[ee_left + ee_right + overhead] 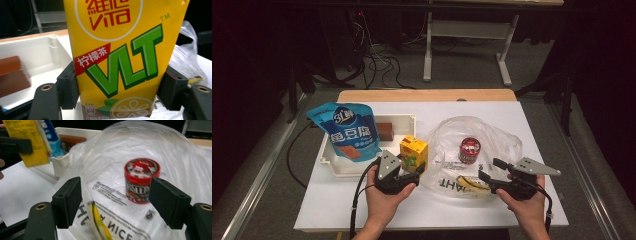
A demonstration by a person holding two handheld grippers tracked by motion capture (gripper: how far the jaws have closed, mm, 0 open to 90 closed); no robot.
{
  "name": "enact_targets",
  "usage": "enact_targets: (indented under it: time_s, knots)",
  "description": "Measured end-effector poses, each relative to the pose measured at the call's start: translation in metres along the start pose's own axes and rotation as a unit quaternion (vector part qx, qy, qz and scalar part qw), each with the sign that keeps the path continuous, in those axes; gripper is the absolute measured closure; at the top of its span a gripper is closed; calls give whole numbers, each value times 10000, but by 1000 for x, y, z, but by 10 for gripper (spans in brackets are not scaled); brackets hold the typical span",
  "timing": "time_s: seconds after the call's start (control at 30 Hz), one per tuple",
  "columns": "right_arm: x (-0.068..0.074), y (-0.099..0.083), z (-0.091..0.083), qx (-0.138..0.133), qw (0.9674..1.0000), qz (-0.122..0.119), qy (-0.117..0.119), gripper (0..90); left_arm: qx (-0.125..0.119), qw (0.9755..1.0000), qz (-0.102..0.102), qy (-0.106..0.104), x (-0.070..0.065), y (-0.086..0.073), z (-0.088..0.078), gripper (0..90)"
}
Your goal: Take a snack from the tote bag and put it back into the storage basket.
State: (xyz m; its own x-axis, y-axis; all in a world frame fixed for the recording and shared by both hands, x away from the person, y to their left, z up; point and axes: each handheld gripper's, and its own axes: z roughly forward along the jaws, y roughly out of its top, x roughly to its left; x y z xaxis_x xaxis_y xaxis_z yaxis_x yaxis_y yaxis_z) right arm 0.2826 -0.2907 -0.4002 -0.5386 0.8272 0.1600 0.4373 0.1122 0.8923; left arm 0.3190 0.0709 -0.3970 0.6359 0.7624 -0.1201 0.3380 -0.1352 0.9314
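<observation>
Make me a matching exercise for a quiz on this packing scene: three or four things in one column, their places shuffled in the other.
Things:
1. carton
2. red tub
3. blue pouch
4. brown block

Places:
A. lies flat in the far part of the white tray
B. leans over the tray's left edge
C. stands inside the clear bag
D. between the jaws of the left gripper

Pairs: 1-D, 2-C, 3-B, 4-A

Bystanders on the table

Blue snack pouch (344,131) leans in white tray (408,121) beside brown block (385,130); red can (470,150) stands upright.
</observation>
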Motion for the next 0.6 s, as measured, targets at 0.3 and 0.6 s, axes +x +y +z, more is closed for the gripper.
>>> enact_targets:
  time_s: [0.3,0.6]
  knots:
    - [-17,-13,-3,-10,9994,212,-265,272,-156,9990,-192,375,26,6,-6,307]
    - [-20,-16,-1,32,9993,257,-287,273,-228,9978,-199,591,39,16,5,307]
